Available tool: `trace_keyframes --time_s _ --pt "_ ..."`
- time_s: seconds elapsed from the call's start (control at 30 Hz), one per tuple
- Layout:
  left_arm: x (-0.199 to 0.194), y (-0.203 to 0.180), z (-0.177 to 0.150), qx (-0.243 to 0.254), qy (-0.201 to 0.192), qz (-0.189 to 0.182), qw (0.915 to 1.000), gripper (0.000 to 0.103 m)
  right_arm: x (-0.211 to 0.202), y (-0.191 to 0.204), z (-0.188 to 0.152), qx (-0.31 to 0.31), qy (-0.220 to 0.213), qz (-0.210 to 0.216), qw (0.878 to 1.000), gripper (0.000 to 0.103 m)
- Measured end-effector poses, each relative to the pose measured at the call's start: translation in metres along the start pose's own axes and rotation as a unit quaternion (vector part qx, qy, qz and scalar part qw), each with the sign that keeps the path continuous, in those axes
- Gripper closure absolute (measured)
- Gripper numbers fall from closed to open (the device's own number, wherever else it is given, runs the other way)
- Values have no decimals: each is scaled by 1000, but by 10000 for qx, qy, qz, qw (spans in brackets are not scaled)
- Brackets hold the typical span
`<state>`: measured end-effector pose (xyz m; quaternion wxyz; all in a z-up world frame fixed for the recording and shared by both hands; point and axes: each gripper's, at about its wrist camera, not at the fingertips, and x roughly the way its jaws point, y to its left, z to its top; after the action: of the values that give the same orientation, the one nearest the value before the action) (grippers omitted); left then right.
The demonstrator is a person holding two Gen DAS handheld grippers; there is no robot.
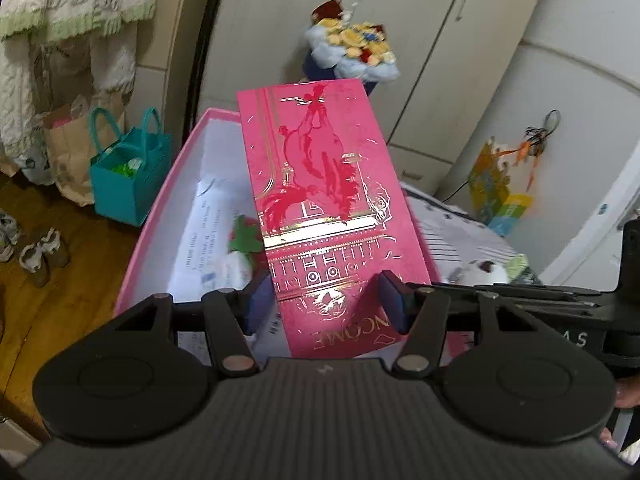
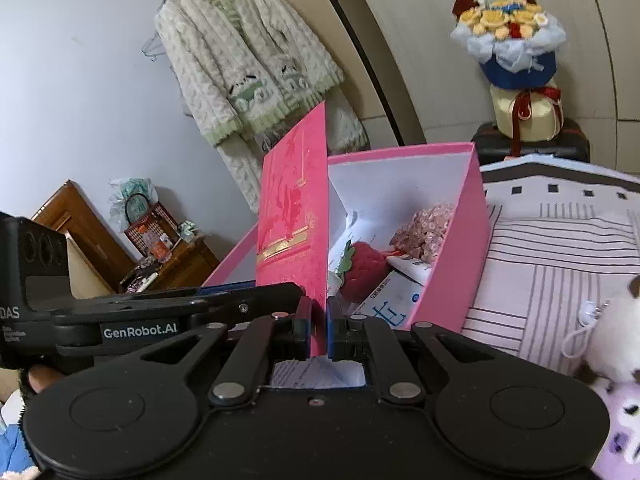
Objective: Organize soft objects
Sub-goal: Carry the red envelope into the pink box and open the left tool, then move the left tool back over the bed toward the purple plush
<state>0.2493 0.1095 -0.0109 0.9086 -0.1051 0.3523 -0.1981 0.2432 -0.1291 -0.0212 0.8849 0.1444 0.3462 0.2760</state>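
A flat pink card (image 1: 320,208) with gold print and a red rooster stands tilted over an open pink box (image 1: 160,208). My left gripper (image 1: 325,300) is shut across the card's width, with a blue pad on each side edge. In the right wrist view the card (image 2: 292,220) is seen nearly edge-on, and my right gripper (image 2: 318,314) is shut on its lower edge. Inside the box (image 2: 460,240) lie a red strawberry plush (image 2: 362,268), a floral pouch (image 2: 428,232) and papers (image 2: 392,304).
The box rests on striped bedding (image 2: 560,248), where a white plush (image 2: 612,344) and a purple plush (image 2: 624,432) lie at the right. A teal bag (image 1: 124,176) and shoes (image 1: 40,256) are on the wooden floor. A bouquet (image 2: 508,36) stands behind, and a cardigan (image 2: 248,64) hangs on the wall.
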Motion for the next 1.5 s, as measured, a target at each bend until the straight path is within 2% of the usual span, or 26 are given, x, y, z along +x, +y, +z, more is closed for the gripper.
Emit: trace_keyframes --time_s 0.2,0.3,0.33,0.47,0.53,0.6,0.67,0.83,1.07,1.23,1.33,1.5 --pt "14 10 14 119 243 240 9993 47 25 0 6 -6 218 -46 9998 87" --pt "19 13 17 155 352 361 9986 48 31 7 8 -283 229 -261 9990 86" --pt "21 13 17 182 378 471 9980 45 33 10 8 -374 255 -311 9985 86" --pt "14 10 16 323 185 830 9959 41 36 20 8 -596 397 -442 9965 85" --pt "6 9 15 327 146 761 9965 39 31 25 6 -753 356 -534 9951 81" --pt "-6 5 13 384 115 686 9968 38 20 28 5 -820 295 -602 9944 67" --pt "-19 -1 13 489 52 678 9965 38 5 31 6 -897 187 -631 9938 66" --pt "-55 -24 6 807 -153 585 9949 33 -55 37 -1 -1153 -139 -775 9902 51" --pt "-90 -65 -17 1244 -288 167 9917 30 -133 39 -28 -1541 -343 -1013 9823 35" --pt "-98 -100 -33 1602 -192 -291 9865 23 -173 33 -48 -1737 -394 -1223 9764 27" --pt "-96 -120 -42 1755 -86 -518 9831 20 -191 27 -63 -1806 -437 -1358 9732 15" --pt "-82 -153 -56 1993 40 -825 9765 19 -210 11 -85 -1794 -493 -1502 9710 12"
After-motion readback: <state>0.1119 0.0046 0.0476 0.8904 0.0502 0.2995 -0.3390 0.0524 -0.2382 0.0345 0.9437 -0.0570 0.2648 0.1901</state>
